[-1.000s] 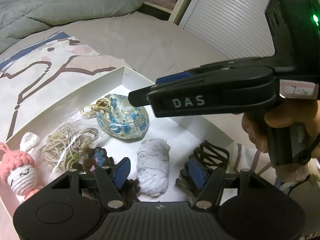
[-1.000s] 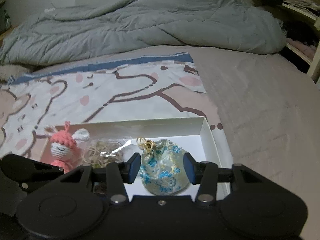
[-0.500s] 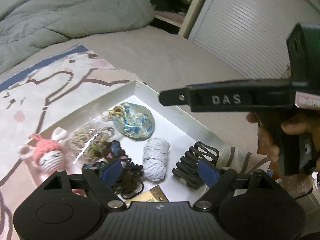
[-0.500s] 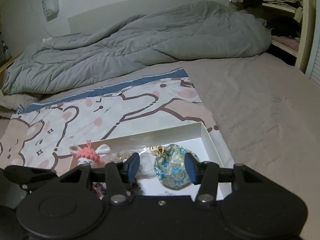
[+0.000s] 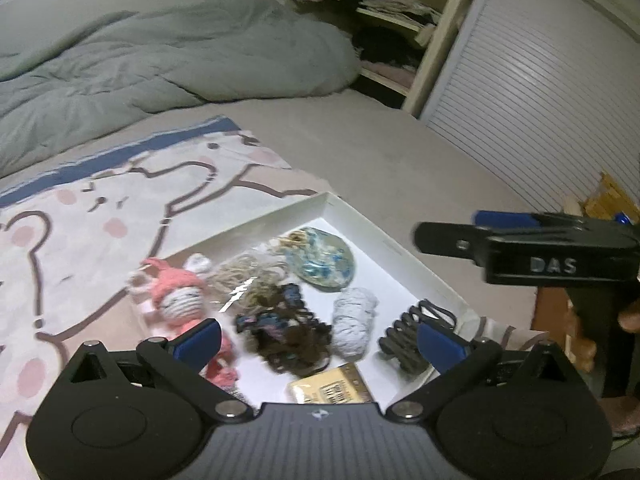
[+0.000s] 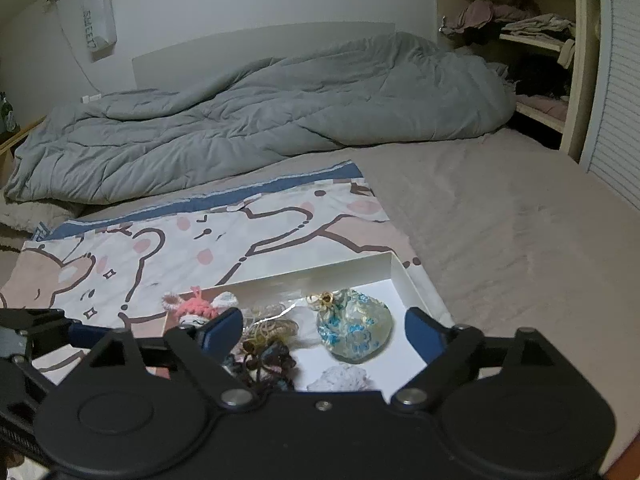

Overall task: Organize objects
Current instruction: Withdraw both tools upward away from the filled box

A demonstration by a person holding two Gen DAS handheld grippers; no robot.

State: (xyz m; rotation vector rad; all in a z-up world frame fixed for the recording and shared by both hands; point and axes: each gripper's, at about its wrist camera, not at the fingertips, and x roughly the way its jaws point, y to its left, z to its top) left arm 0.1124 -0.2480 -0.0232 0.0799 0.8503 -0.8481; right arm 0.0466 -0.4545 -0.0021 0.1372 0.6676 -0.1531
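Both your tools had just been opening. Your left tool point(image 5: 316, 340) stood spread wide with nothing between its blue pads, and your right tool point(image 6: 324, 334) was spread as well, also empty. A second before, each sat low and narrow over the white box point(image 5: 396, 240); now both views took in far more of the bed point(image 6: 500, 220), so you had drawn back and up. To my eye that meant a placement had ended and your hands were free.

In your left view the box filled the lower middle of the frame and held everything:
- the blue floral pouch point(image 5: 330, 258) near its far corner
- a bag of rubber bands point(image 5: 244, 280) left of the pouch
- the pink crochet doll point(image 5: 180, 304) at the left edge
- a dark tangle of hair ties point(image 5: 288, 332) in the centre
- a pale yarn bundle point(image 5: 354, 322)
- a black claw clip point(image 5: 416, 332) at the right
- a yellow packet point(image 5: 332, 386) nearest you.

No object lay loose on the bear-print cloth point(image 6: 200, 248).
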